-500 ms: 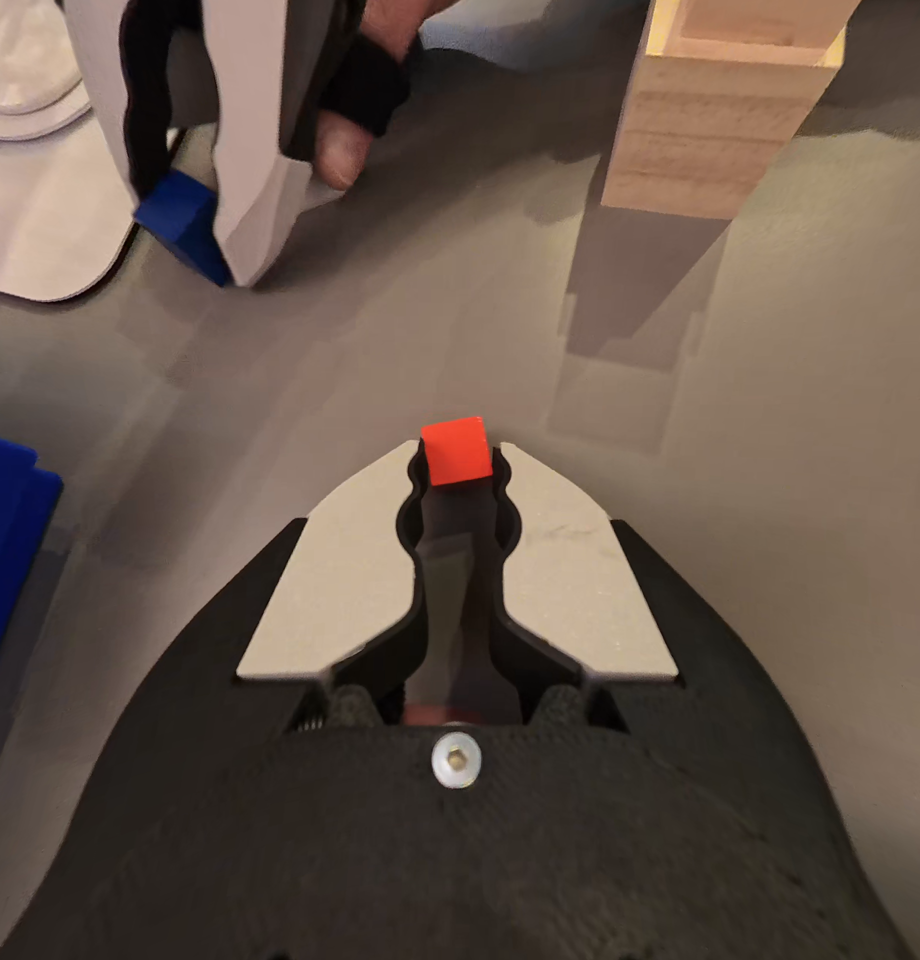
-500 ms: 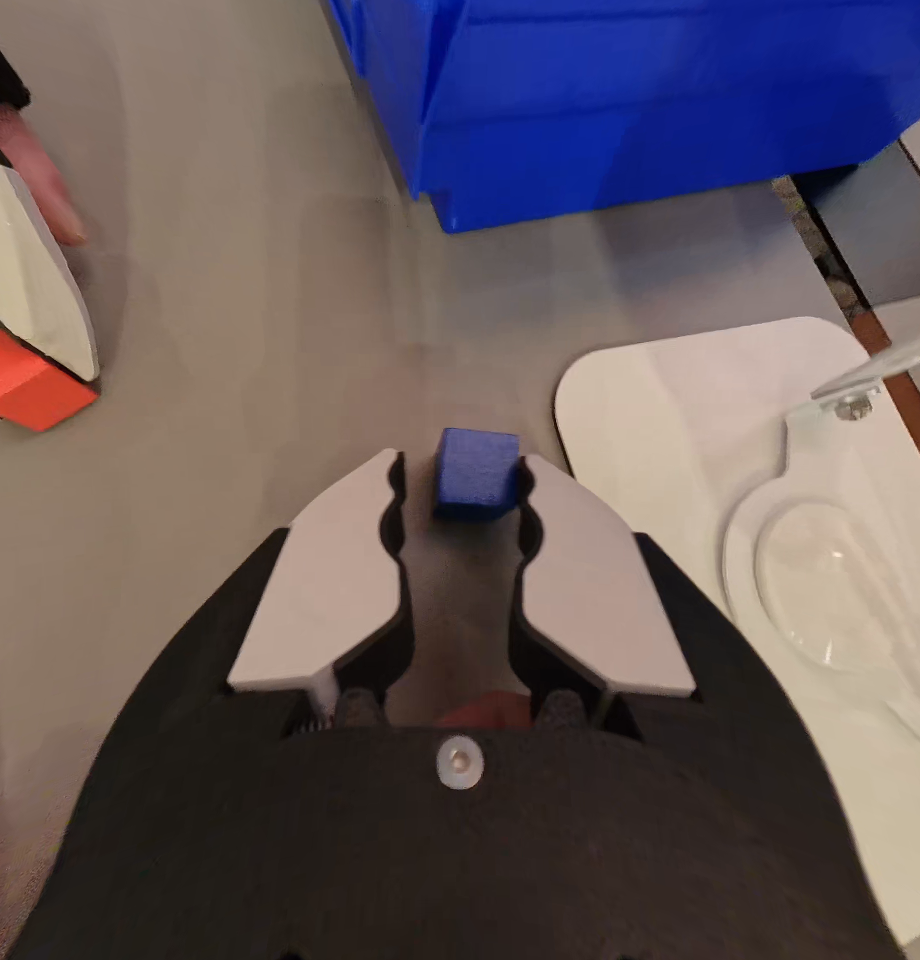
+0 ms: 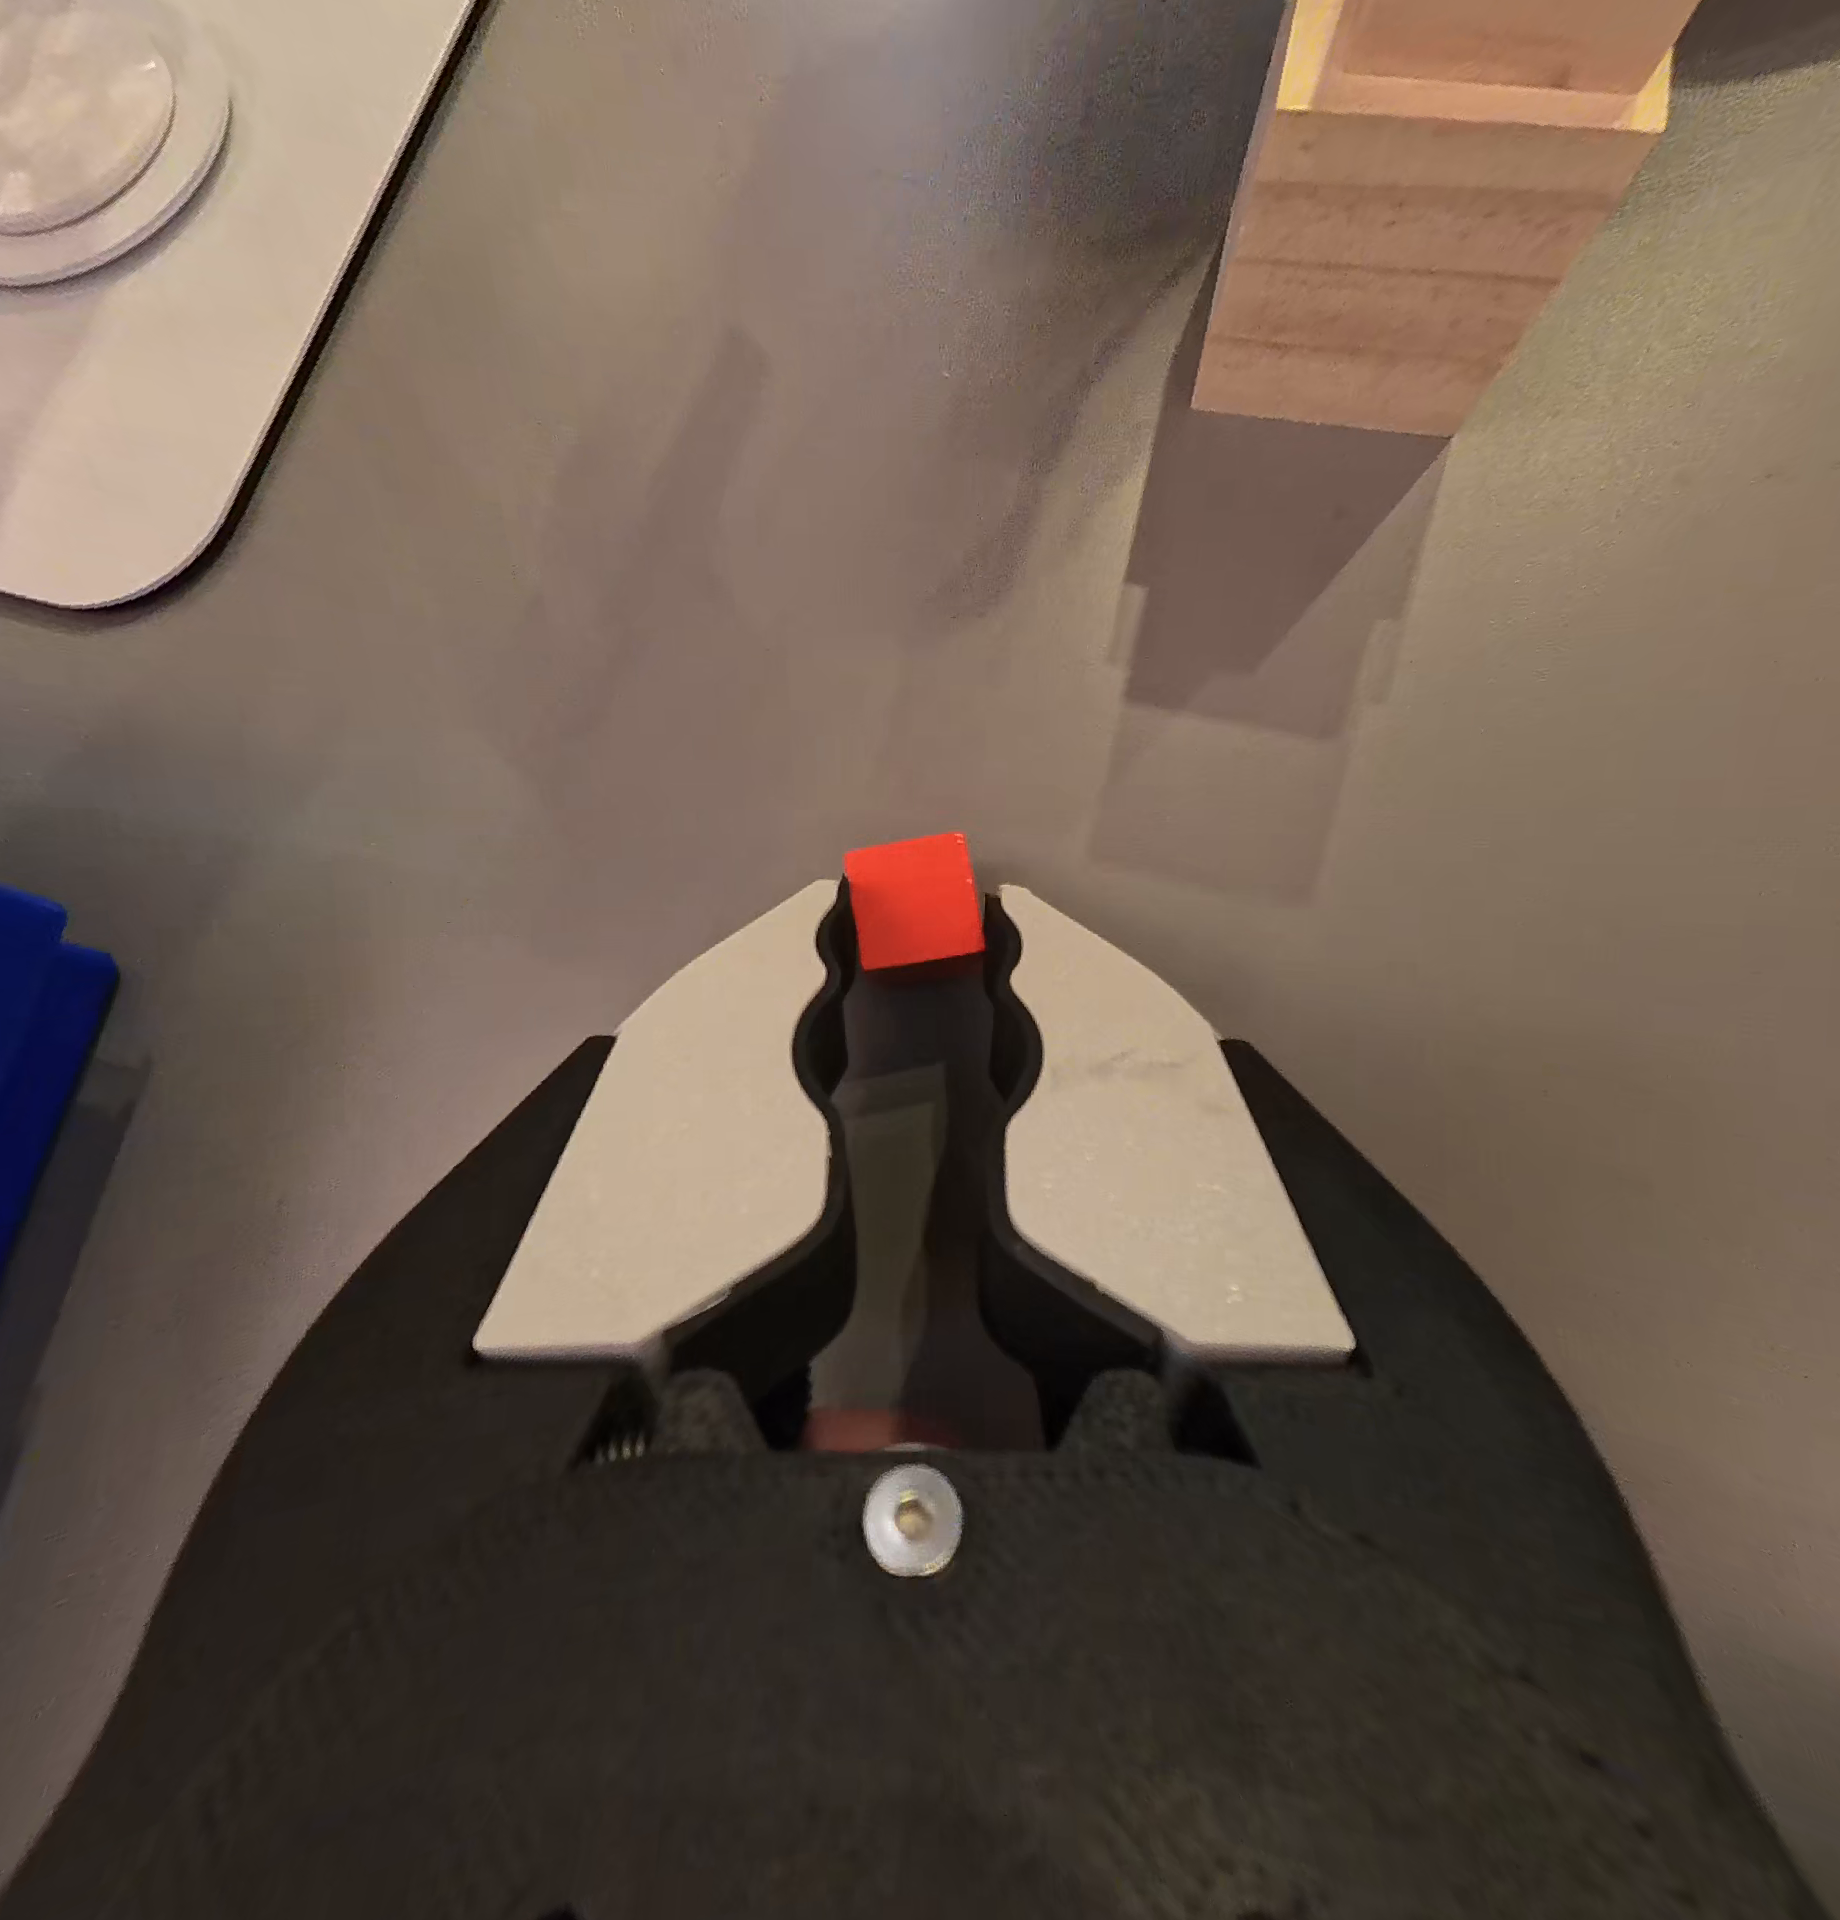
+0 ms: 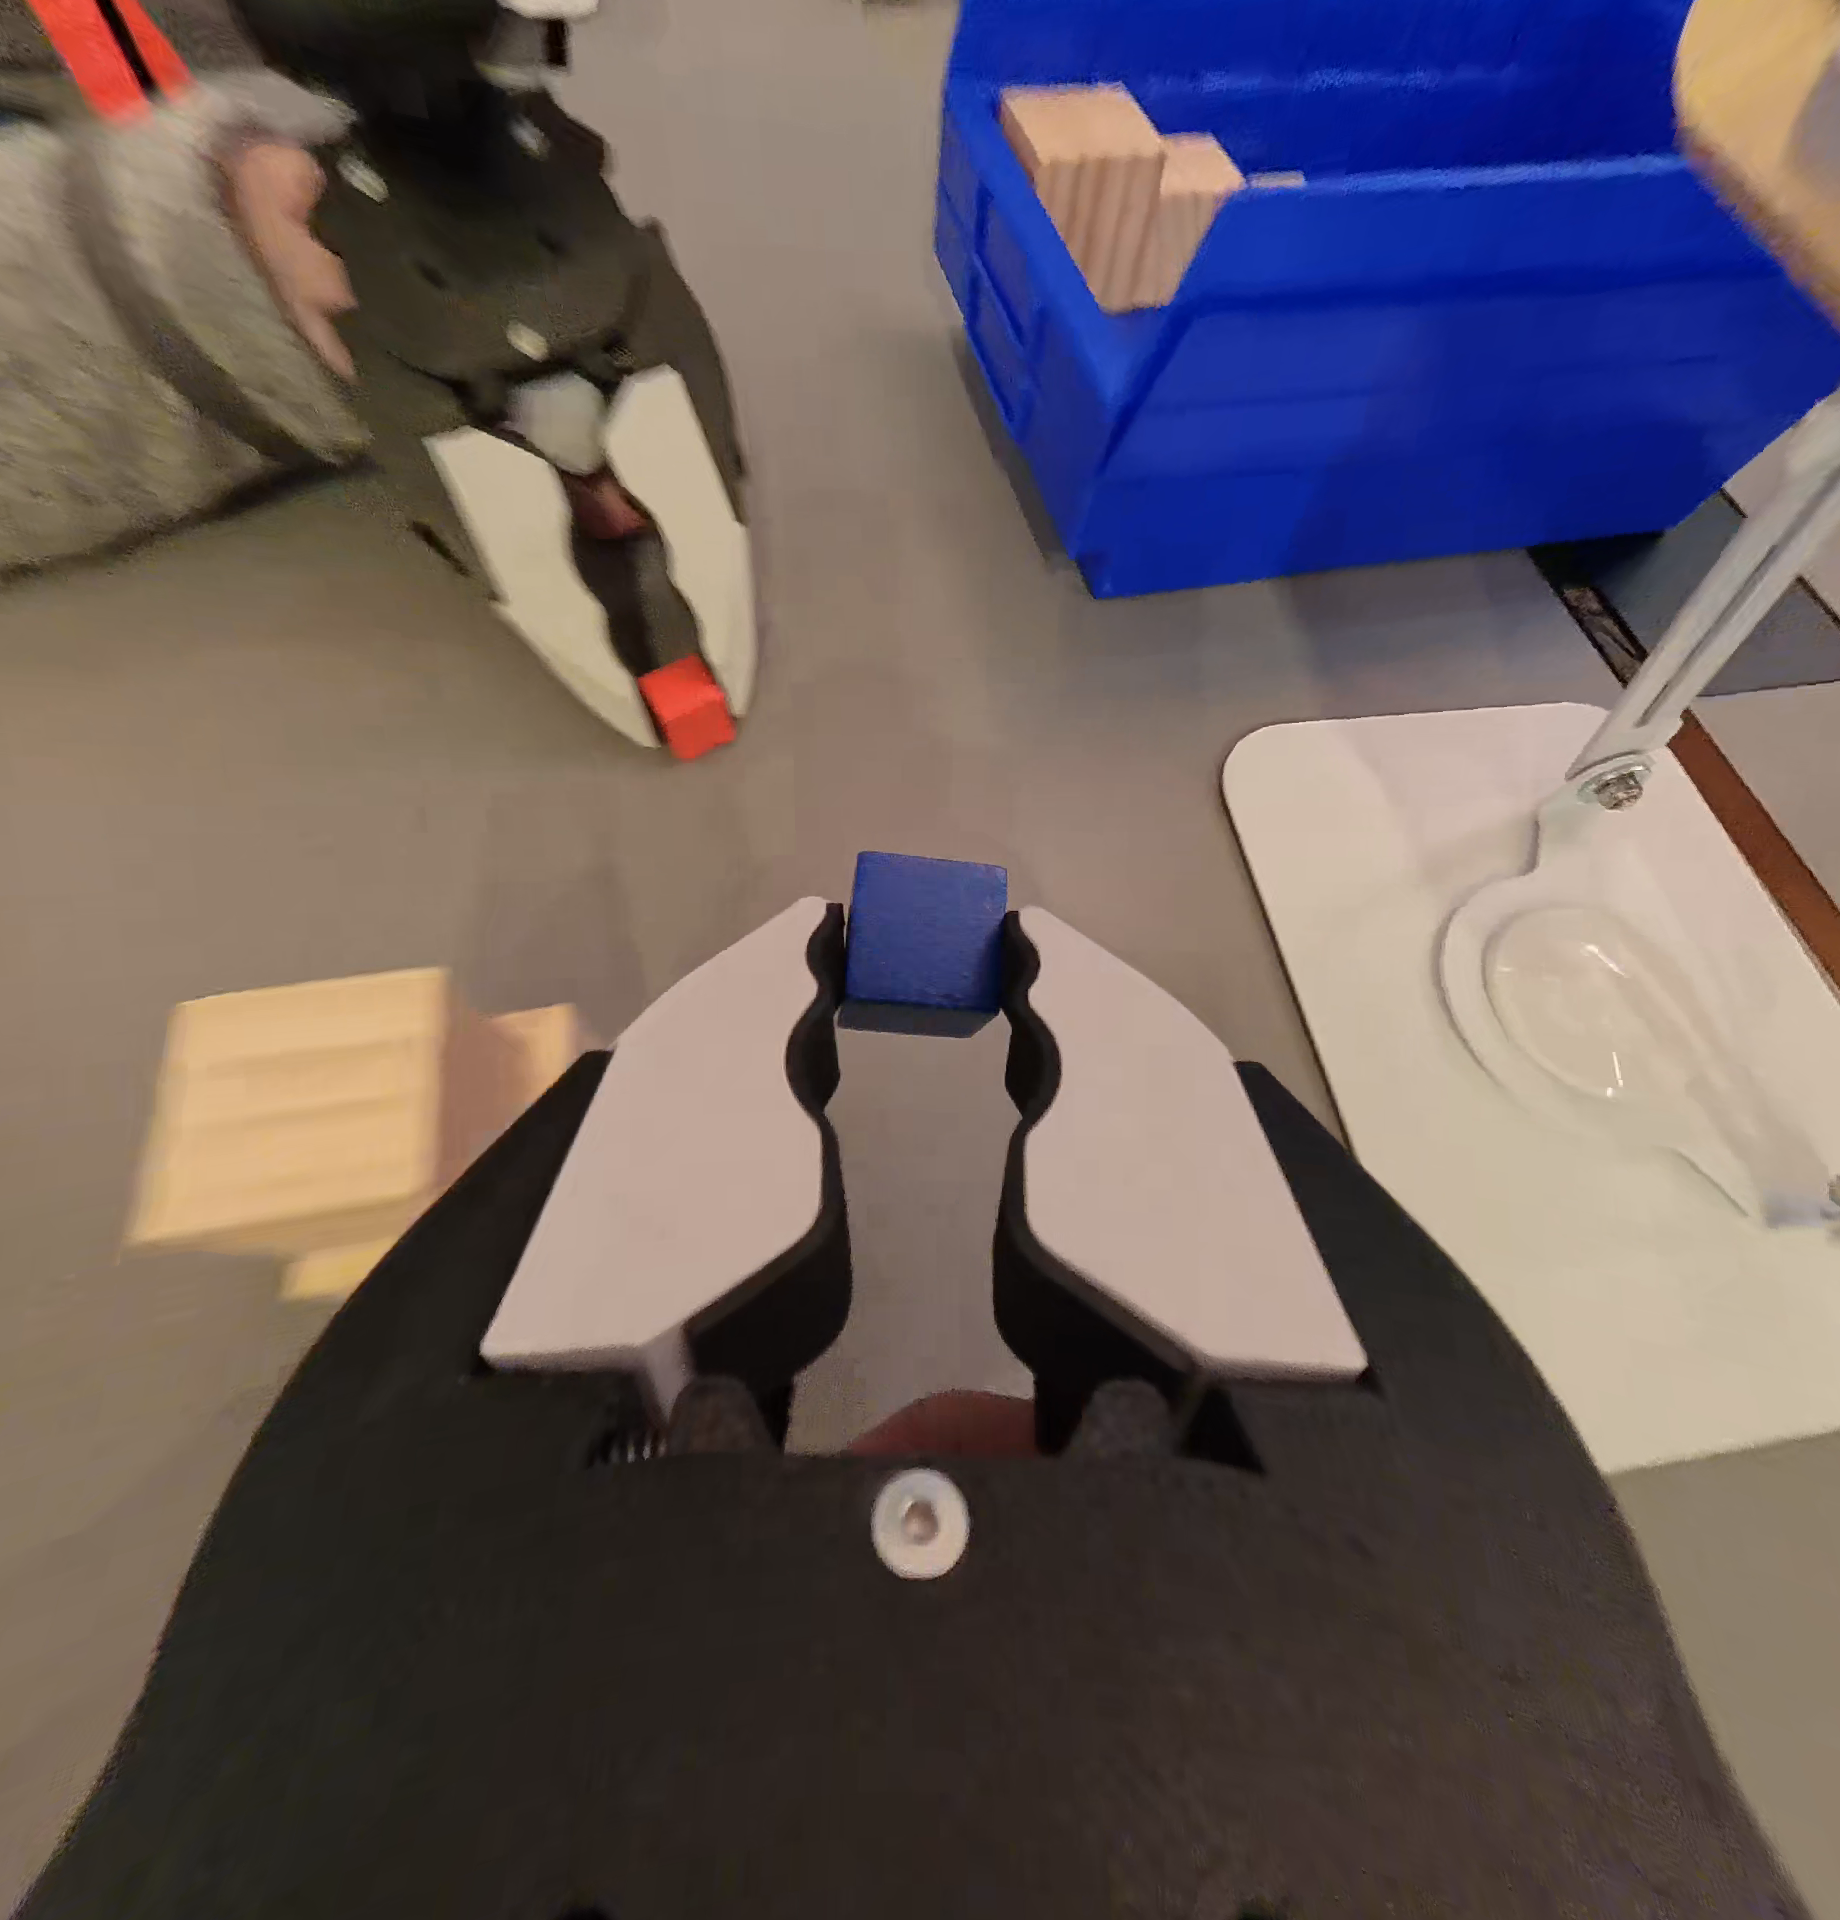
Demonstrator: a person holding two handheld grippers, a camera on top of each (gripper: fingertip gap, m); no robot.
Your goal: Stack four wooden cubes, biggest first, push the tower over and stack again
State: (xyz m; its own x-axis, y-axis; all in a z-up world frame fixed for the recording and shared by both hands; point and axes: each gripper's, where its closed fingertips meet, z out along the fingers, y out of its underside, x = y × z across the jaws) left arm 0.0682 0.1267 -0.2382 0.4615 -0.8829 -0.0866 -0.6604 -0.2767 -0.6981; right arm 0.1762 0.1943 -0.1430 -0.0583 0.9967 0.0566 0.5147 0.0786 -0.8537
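My left gripper (image 3: 914,902) is shut on a small red cube (image 3: 914,902) held above the grey table. It also shows in the right wrist view (image 4: 692,717), at the upper left, with the red cube (image 4: 687,709) at its tips. My right gripper (image 4: 924,948) is shut on a slightly larger blue cube (image 4: 924,940), lifted above the table. A stack of bare wooden cubes (image 3: 1415,239) stands at the upper right of the left wrist view. It shows blurred at the lower left of the right wrist view (image 4: 303,1101).
A blue bin (image 4: 1415,395) at the upper right holds more wooden blocks (image 4: 1103,187); its corner shows in the left wrist view (image 3: 12,1091). A white board (image 4: 1415,1039) carries a clear plastic stand (image 4: 1602,997). A person's sleeve (image 4: 95,343) is at the upper left. The grippers' ends are close to 15 cm from one another.
My right gripper has risen and pulled back with the blue cube, so the bin, the stack and the left gripper now show. It has left the left wrist view.
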